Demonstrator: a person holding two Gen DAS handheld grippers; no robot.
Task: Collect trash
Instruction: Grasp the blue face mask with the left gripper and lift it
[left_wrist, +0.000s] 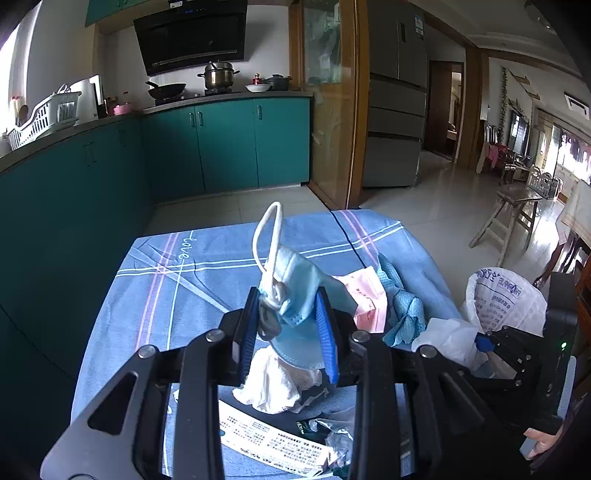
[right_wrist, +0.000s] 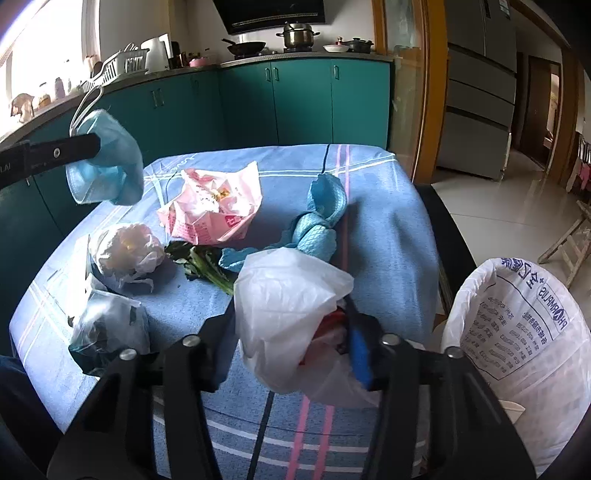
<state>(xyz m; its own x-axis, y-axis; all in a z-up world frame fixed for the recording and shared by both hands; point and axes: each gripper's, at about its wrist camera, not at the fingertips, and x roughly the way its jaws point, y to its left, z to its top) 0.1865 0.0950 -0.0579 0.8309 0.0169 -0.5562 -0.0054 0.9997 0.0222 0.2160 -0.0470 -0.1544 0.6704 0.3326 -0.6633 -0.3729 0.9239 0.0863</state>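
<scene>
My left gripper (left_wrist: 286, 301) is shut on a light blue face mask (left_wrist: 301, 288) whose white ear loop sticks up; it hangs above the table. The right wrist view has this mask (right_wrist: 107, 166) at the upper left. My right gripper (right_wrist: 295, 328) is shut on a crumpled white plastic bag (right_wrist: 284, 295); one blue pad (right_wrist: 360, 350) shows, the other is hidden by the bag. A white printed sack (right_wrist: 524, 325) stands open just right of it. A pink bag (right_wrist: 214, 206), blue cloth (right_wrist: 317, 229), white tissue ball (right_wrist: 125, 254), green leaves (right_wrist: 203, 262) and clear wrapper (right_wrist: 107, 328) lie on the table.
The table wears a blue plaid cloth (right_wrist: 384, 192). A printed leaflet (left_wrist: 273, 443) lies near its front edge. Teal kitchen cabinets (left_wrist: 225, 144) run behind and to the left. A wooden stool (left_wrist: 509, 221) and a grey fridge (left_wrist: 395, 110) stand off to the right on tiled floor.
</scene>
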